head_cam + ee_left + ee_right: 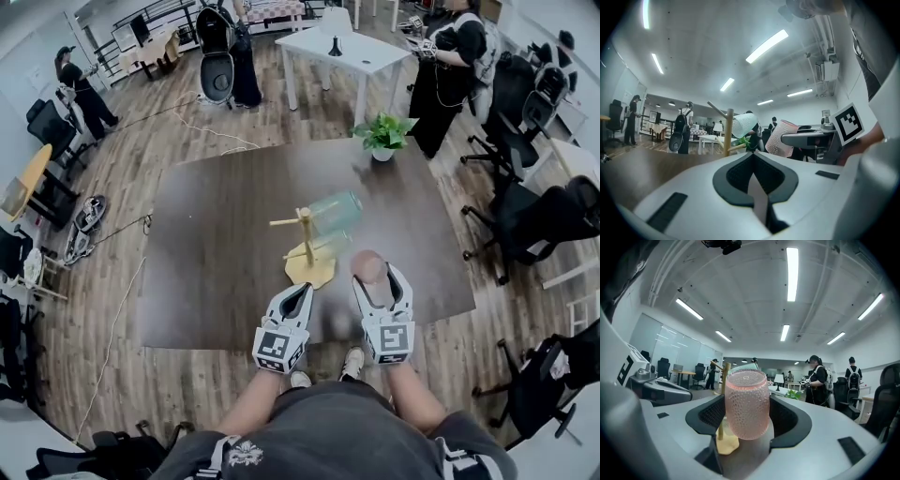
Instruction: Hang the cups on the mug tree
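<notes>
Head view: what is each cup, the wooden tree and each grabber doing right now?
pink cup: gripped by the right gripper, not on the mug tree.
teal cup: hanging tilted on a mug tree peg.
mug tree: upright on the table, one cup hung.
left gripper: shut, empty.
right gripper: shut on the pink cup.
</notes>
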Available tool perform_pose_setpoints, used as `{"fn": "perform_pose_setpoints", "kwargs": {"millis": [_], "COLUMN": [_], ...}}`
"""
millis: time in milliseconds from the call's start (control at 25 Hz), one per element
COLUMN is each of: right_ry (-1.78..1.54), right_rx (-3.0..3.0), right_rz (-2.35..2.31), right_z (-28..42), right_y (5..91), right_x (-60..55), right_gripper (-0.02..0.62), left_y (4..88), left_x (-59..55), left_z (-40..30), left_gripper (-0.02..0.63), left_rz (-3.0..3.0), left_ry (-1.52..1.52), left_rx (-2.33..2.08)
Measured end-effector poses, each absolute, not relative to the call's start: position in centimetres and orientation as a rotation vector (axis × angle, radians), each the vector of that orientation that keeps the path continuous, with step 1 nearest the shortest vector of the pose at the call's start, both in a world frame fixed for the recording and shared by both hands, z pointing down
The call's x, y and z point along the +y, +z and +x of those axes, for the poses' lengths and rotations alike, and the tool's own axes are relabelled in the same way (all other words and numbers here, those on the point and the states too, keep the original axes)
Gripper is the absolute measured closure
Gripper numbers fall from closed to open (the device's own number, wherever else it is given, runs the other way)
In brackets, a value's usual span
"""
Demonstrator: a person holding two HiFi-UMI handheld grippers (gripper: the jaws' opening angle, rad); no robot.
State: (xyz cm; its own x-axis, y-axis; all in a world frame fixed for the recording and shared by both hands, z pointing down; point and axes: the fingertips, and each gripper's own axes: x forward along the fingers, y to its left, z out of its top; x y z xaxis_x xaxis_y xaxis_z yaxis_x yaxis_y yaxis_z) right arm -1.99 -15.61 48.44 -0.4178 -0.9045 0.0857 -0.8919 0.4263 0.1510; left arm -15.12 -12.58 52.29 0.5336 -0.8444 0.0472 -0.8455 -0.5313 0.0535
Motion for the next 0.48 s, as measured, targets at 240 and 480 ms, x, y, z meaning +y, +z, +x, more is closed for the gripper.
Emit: {"fn": "perform_pose_setpoints", "kwargs": {"millis": [240,480], "right_ry": [-0.139,-0.166], "right_rx": [-2.595,-2.649], "right_rz": [1.540,1.534], "right_z": [-5.6,-8.7], "right_y": [47.4,45.2], "right_x": [-15.0,-14.7], "right_gripper": [0.285,0.285], "left_y": [52.6,52.2], "left_x": [-11.6,-10.8], "left_z": [-18.1,-20.7], "left_gripper": [0.601,0.601], "left_rz": [2.652,2.634], "left_ry": [0.028,0.020], "left_rx": [-1.538,-1.574]}}
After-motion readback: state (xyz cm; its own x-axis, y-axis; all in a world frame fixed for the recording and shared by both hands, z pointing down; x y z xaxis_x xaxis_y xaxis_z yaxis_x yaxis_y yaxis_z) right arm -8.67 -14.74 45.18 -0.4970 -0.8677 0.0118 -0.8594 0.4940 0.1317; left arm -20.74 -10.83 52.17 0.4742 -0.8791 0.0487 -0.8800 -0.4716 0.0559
